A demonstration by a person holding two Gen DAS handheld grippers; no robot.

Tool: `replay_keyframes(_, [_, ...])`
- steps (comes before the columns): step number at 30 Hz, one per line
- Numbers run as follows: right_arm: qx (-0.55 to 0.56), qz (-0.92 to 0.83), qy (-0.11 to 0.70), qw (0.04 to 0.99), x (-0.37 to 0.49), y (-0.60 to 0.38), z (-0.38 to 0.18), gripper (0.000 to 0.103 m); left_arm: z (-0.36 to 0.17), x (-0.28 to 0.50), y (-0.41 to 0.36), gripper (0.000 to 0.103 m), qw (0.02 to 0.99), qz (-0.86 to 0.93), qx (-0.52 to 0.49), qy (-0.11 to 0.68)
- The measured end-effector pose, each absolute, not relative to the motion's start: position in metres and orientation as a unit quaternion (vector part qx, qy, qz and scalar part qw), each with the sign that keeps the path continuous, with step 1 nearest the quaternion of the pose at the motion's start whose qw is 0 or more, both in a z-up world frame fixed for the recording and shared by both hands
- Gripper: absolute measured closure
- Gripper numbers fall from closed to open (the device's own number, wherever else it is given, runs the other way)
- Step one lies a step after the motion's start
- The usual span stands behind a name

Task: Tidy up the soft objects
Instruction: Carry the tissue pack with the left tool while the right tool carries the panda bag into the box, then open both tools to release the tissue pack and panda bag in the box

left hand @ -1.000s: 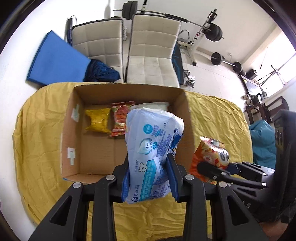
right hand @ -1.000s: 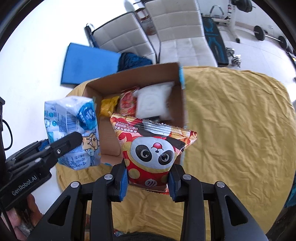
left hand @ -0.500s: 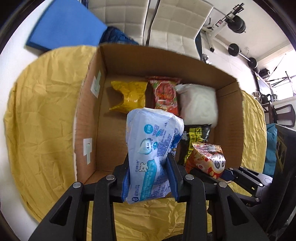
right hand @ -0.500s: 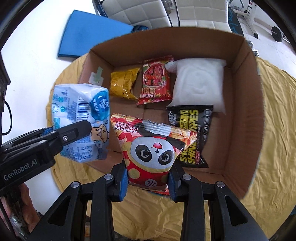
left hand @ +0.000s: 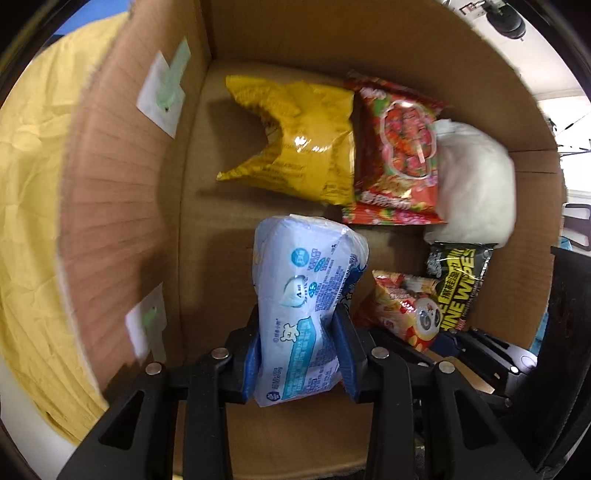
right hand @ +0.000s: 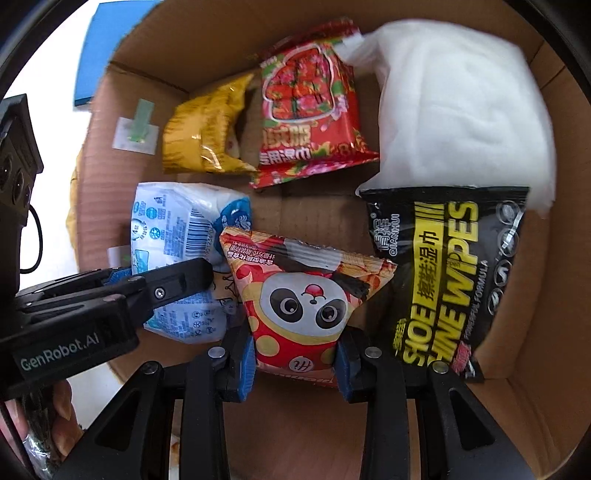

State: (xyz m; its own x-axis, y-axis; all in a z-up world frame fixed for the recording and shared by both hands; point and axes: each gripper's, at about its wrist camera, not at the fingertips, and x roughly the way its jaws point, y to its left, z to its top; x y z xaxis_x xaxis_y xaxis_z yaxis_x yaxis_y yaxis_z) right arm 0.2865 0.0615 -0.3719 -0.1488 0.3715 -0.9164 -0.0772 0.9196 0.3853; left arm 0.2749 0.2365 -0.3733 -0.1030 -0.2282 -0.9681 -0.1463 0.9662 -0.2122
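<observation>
My left gripper point(left hand: 301, 354) is shut on a blue-and-white tissue pack point(left hand: 306, 295), held low inside the cardboard box point(left hand: 110, 206) near its left wall. My right gripper point(right hand: 295, 363) is shut on a red panda snack bag point(right hand: 303, 302), held inside the box just right of the tissue pack point(right hand: 177, 236). On the box floor lie a yellow bag point(left hand: 295, 140), a red packet point(left hand: 399, 155), a white soft pack point(left hand: 476, 184) and a black shoe-wipes pack point(right hand: 447, 277). The panda bag point(left hand: 402, 306) and the right gripper point(left hand: 458, 341) also show in the left wrist view.
The box stands on a yellow cloth point(left hand: 29, 184). The box walls point(right hand: 528, 332) rise close around both grippers. A bare patch of box floor point(right hand: 314, 214) lies between the held items and the packs at the back. A blue mat point(right hand: 107, 33) lies beyond the box.
Both grippers have moved forward and down into the box with their packs still held. The box contents now fill both views.
</observation>
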Motion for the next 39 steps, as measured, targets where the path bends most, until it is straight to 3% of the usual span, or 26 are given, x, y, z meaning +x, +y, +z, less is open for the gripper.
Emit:
replay_keyframes(10, [0.068,0.162,0.737,0.652,0.289,0.075,-0.389,0.066,-0.403,0.27,0.236,0.066,0.627,-0.034,-0.128,0.768])
replay_keyframes(18, [0.059,0.156,0.742,0.65,0.289,0.085,-0.385,0.06,-0.404,0.27,0.24,0.049,0.612,-0.031,-0.125,0.78])
replay_keyframes(22, [0.054,0.153,0.737,0.656,0.294,0.085,-0.374,0.044,-0.392,0.271,0.239,0.045,0.618,-0.028,-0.118,0.777])
replay_keyframes(29, [0.039,0.144,0.723,0.675,0.291,0.078,-0.347,0.043,-0.358,0.267,0.23,0.037,0.645,-0.026,-0.105,0.757])
replay_keyframes(36, [0.018,0.109,0.703,0.702,0.288,0.058,-0.314,0.042,-0.312,0.253,0.219,0.036,0.697,-0.014,-0.075,0.713])
replay_keyframes(39, [0.02,0.098,0.694,0.713,0.283,0.044,-0.301,0.037,-0.297,0.246,0.219,0.029,0.715,-0.01,-0.069,0.696])
